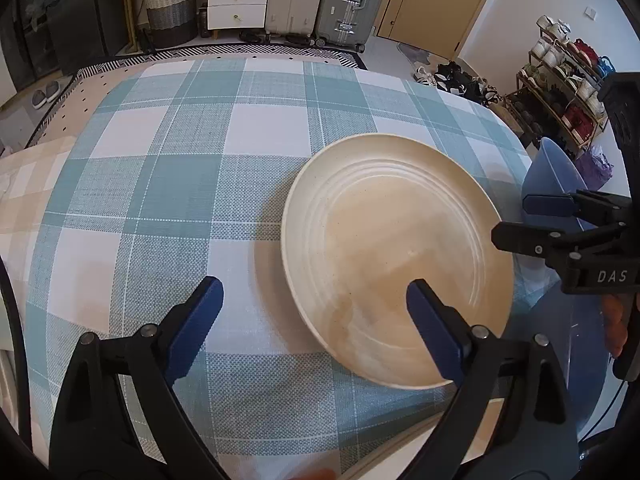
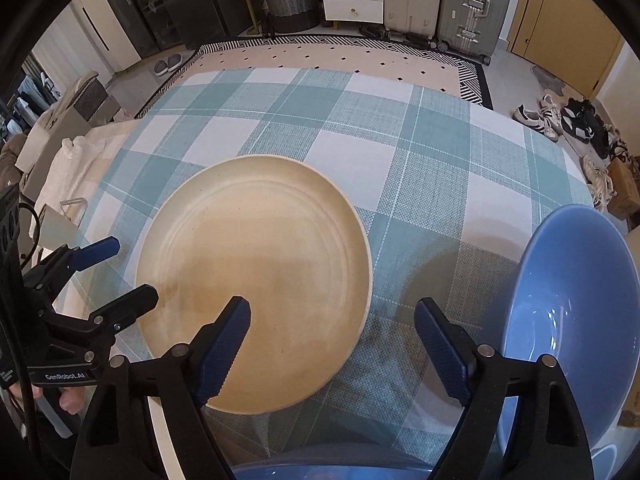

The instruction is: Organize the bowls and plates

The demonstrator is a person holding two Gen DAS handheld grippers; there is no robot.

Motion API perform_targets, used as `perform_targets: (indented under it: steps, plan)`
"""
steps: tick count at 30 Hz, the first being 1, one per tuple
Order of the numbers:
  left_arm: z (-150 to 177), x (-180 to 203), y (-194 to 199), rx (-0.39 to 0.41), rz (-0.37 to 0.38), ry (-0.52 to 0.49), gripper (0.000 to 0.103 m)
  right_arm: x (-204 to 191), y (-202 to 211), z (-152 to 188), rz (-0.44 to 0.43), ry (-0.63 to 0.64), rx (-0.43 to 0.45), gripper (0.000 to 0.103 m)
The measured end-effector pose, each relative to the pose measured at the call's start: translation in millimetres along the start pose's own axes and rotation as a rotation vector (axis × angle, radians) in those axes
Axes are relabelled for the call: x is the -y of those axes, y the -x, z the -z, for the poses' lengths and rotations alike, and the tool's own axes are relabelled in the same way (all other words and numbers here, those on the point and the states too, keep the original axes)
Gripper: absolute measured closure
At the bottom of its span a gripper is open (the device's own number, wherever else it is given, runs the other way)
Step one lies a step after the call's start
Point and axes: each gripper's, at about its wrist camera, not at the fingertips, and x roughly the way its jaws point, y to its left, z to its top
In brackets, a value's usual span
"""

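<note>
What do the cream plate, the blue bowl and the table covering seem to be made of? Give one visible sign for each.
Cream plate: probably ceramic or melamine, matte with fine speckles and raised concentric rings. Blue bowl: glossy, likely glazed ceramic or plastic, given the sharp white highlights inside. Tablecloth: woven-looking fabric or textured vinyl, since a fine grid texture shows in the teal and white checks.

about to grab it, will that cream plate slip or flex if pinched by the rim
The cream plate looks rigid, ceramic-like, so it likely won't flex. Its smooth surface and thin low rim could let it slip from the pads. Lying flat on the checked tablecloth, it would probably slide when pushed, not tip.
</note>
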Motion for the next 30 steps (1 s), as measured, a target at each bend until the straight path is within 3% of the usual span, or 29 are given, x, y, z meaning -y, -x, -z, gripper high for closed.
perform_targets:
  steps: [7,11,19,30]
  plan:
    - [2.2,2.0,-4.9,-0.002,0.009,-0.009,0.015,-8.1,-4.2,-5.0,0.028,0.037,-0.014,0.026]
    - [2.9,4.5,-8.6,-0.011,0.003,-0.022,0.025,-13.7,-6.7,-6.8,0.072,0.075,-0.016,0.031]
    - [5.0,3.9,-12.3,-0.017,0.0,-0.03,0.034,-23.2,-17.6,-7.0,0.094,0.123,-0.052,0.041]
    - [8.7,2.8,-22.8,-0.052,-0.001,-0.04,0.06,-18.2,-34.4,-4.7,0.143,0.124,-0.095,0.064]
